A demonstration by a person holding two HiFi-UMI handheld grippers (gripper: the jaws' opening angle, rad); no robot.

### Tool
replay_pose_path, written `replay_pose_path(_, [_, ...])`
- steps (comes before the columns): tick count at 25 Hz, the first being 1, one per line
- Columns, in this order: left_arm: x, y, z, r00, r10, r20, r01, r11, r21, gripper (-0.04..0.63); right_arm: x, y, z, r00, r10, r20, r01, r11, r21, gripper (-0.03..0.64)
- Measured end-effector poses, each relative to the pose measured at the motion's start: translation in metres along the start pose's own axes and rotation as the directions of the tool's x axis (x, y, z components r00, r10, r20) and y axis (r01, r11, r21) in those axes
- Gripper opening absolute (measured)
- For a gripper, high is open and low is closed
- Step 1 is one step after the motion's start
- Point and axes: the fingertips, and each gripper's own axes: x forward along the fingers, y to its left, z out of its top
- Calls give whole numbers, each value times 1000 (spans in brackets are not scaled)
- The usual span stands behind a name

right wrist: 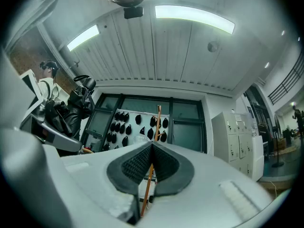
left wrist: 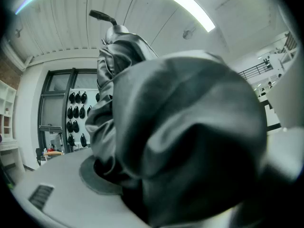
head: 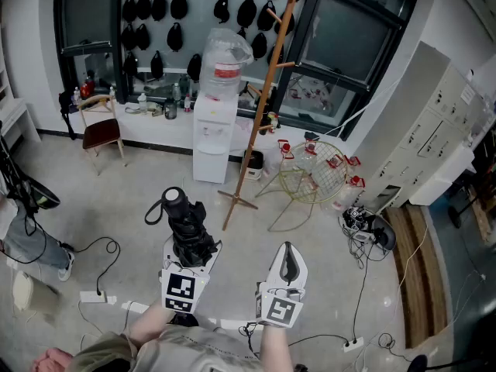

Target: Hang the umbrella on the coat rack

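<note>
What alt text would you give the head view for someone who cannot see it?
Seen from above, the left gripper grips a folded black umbrella, and the right gripper is shut and empty. Ahead stands a wooden coat rack beside a white water dispenser.

No readable text, number, brand in any view. Red label [head: 226, 72] on water bottle [head: 225, 49]: perhaps printed, too small to read.

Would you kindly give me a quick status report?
Left gripper shut on umbrella, upright. Right gripper shut, empty. Coat rack ahead, umbrella not hung. Wire chair beside rack.
</note>
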Motion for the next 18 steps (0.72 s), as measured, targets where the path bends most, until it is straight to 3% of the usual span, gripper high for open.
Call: replay_pose_path(18, [34, -3, -10, 997, -69, -43, 69, 998, 3, 344, 21, -8, -13, 999, -24, -25, 24, 1000, -9, -2])
